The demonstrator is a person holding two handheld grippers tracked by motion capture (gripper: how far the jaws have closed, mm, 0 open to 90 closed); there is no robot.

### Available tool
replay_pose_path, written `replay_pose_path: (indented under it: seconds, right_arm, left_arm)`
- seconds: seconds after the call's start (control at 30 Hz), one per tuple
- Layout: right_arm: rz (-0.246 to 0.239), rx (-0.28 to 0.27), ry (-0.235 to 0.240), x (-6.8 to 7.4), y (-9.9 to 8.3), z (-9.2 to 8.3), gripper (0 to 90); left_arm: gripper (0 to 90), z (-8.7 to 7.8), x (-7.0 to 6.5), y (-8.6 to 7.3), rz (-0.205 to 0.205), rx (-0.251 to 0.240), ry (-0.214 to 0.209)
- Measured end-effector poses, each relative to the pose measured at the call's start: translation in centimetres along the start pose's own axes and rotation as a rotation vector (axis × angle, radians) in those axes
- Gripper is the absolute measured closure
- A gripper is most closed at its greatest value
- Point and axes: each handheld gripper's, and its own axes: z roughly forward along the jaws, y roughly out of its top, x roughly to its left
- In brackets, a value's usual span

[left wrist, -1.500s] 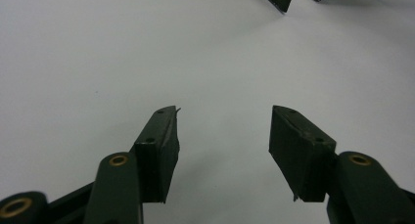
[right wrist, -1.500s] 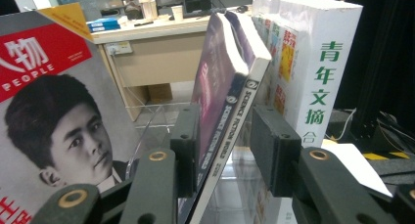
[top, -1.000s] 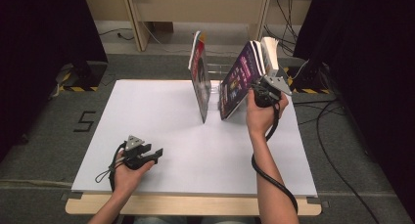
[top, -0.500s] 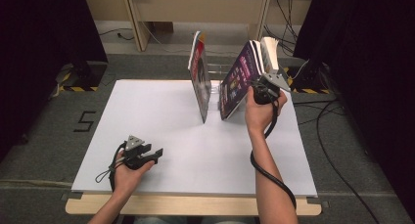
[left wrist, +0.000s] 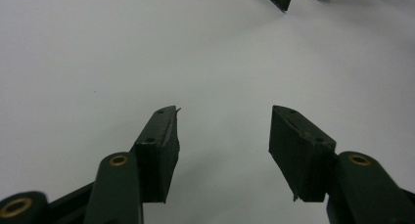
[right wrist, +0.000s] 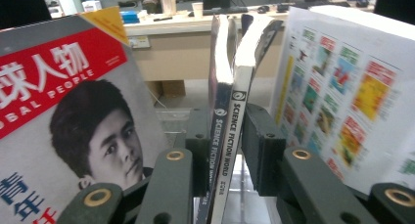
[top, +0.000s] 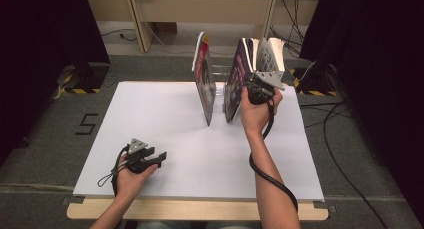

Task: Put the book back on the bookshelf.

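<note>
While our left claw (top: 159, 158) rests low over the near left part of the white counter (top: 165, 114), its jaws spread wide with bare surface between them, as the left gripper view (left wrist: 222, 131) makes plain, our right claw (top: 250, 86) is up at the far side of the counter among a row of magazines standing on edge. In the right gripper view the right claw (right wrist: 225, 145) has its two black jaws on either side of two thin spines printed "Science Fiction World" (right wrist: 226, 136); the jaws have just been closing, and the two magazines sit between them, with the left pad against the darker spine and the right pad just beside the paler one, though we cannot tell whether that pad presses yet. To the left in that view stands a magazine with a red masthead and a portrait cover (right wrist: 63, 121), well apart from the held pair, and to the right a magazine showing a page of small coloured pictures (right wrist: 337, 87). From the high view the red-covered magazine (top: 204, 84) stands upright and alone near the middle of the counter's far edge, while the science fiction pair (top: 234, 84) leans among the group just right of it, beside our right hand (top: 257, 114).
</note>
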Motion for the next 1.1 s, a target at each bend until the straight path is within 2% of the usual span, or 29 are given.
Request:
replay_pose_path:
  seconds: [0.27, 0.53, 0.63, 0.87, 1.1]
  right_arm:
    - [-0.072, -0.006, 0.043, 1.9, 0.1, 0.2, 75.4]
    - [-0.101, -0.015, 0.072, 3.0, -0.1, 0.2, 74.6]
    - [-0.127, -0.013, 0.086, 3.6, -0.1, 0.1, 73.4]
    - [-0.147, 0.001, 0.113, 4.5, -0.6, 0.3, 72.1]
    - [-0.149, 0.013, 0.130, 4.7, -1.0, 0.3, 71.9]
  left_arm:
    - [43.7, 0.0, 0.0, 0.0, 0.001, 0.000, -0.002]
    - [43.6, 0.0, 0.0, 0.0, 0.000, 0.001, -0.002]
    - [43.6, 0.1, -0.1, 0.0, 0.002, 0.002, -0.004]
    - [43.6, 0.0, 0.0, 0.0, 0.000, 0.001, -0.003]
    - [43.6, 0.0, 0.0, 0.0, 0.001, 0.000, -0.003]
